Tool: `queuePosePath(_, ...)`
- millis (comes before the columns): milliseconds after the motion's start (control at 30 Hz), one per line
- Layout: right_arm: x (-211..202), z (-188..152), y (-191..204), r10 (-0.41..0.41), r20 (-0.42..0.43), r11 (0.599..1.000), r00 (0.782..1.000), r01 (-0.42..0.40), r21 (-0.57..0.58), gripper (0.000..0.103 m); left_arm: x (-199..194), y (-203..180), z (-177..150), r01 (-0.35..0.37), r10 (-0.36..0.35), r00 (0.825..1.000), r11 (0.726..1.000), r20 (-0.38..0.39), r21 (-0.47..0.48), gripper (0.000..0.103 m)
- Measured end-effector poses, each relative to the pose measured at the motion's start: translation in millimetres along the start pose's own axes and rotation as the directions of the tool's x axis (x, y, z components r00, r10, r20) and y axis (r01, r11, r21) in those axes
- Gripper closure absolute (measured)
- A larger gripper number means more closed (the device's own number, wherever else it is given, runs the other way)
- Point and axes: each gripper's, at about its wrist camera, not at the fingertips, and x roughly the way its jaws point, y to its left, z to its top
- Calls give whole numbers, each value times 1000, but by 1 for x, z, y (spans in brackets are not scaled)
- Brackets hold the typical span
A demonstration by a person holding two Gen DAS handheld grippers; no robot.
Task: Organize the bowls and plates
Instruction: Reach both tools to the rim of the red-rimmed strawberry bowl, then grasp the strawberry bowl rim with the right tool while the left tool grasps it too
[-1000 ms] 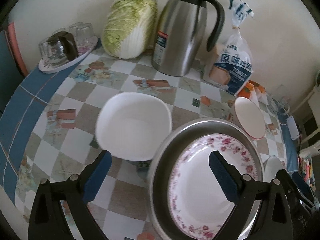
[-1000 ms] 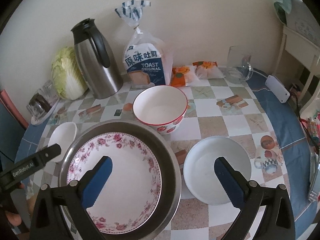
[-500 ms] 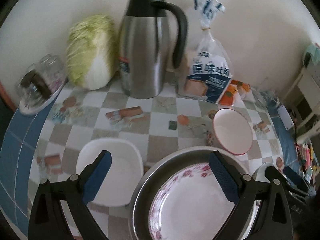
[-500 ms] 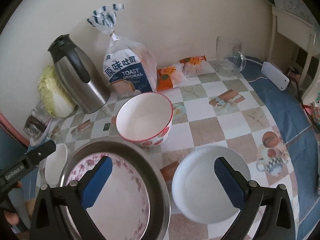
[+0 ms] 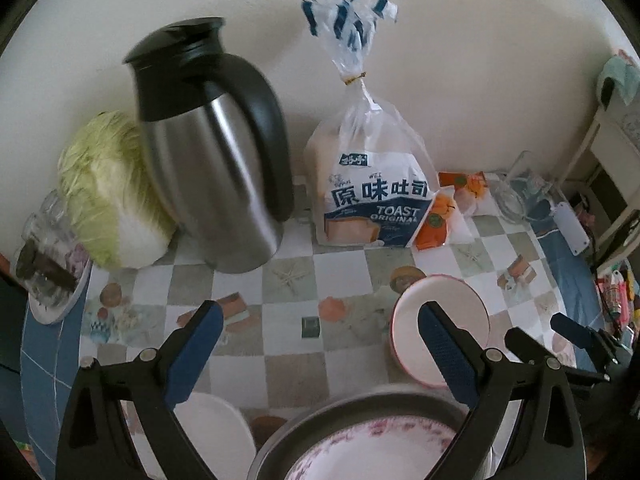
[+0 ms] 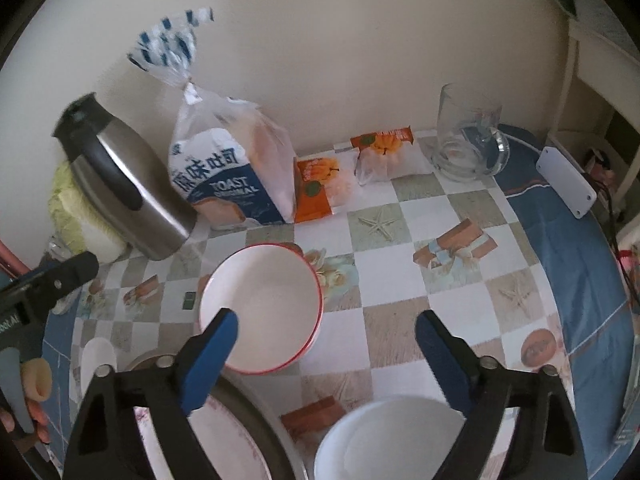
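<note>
- Left gripper (image 5: 318,354) hangs released, blue fingers spread wide over the checked table (image 5: 296,280), nothing between them.
- Red-rimmed bowl (image 5: 440,336) sits at its 3 o'clock, partly behind the right finger.
- Right gripper (image 6: 326,354) is likewise spread and empty; red-rimmed bowl (image 6: 260,308) lies at its 10 o'clock, beside the left finger.
- White bowl (image 6: 396,438) sits at 5 o'clock.
- Floral plate (image 6: 224,440) rests inside the steel basin (image 6: 264,428) at 7 o'clock.
</note>
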Motion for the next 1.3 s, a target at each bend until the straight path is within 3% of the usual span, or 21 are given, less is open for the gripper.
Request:
queuePosePath(267, 38, 12, 4, -15, -73, 1000, 997, 14, -19, 38, 50, -27, 10, 51, -52, 996, 999, -74, -10, 5)
queuePosePath(533, 72, 3, 6, 14, -146, 1000, 989, -16, -15, 79, 100, -42, -8, 84, -87, 978, 996, -189, -26, 7)
queuePosePath(633, 80, -1, 6, 26, -169, 999, 985, -30, -17, 88, 112, -43, -13, 104, -110, 967, 994, -230, -39, 36)
queuePosePath(900, 93, -4, 13, 31, -205, 998, 978, -40, -41, 90, 133, -49, -28, 153, -165, 932, 986, -324, -64, 86)
queuePosePath(967, 93, -4, 12, 35, -206, 998, 978, -45, -46, 90, 135, -54, -31, 167, -177, 923, 984, -340, -58, 93)
queuePosePath(1300, 79, 3, -15, 28, -175, 1000, 984, -29, -2, 91, 118, -87, -30, 232, -232, 923, 972, -308, -36, 95)
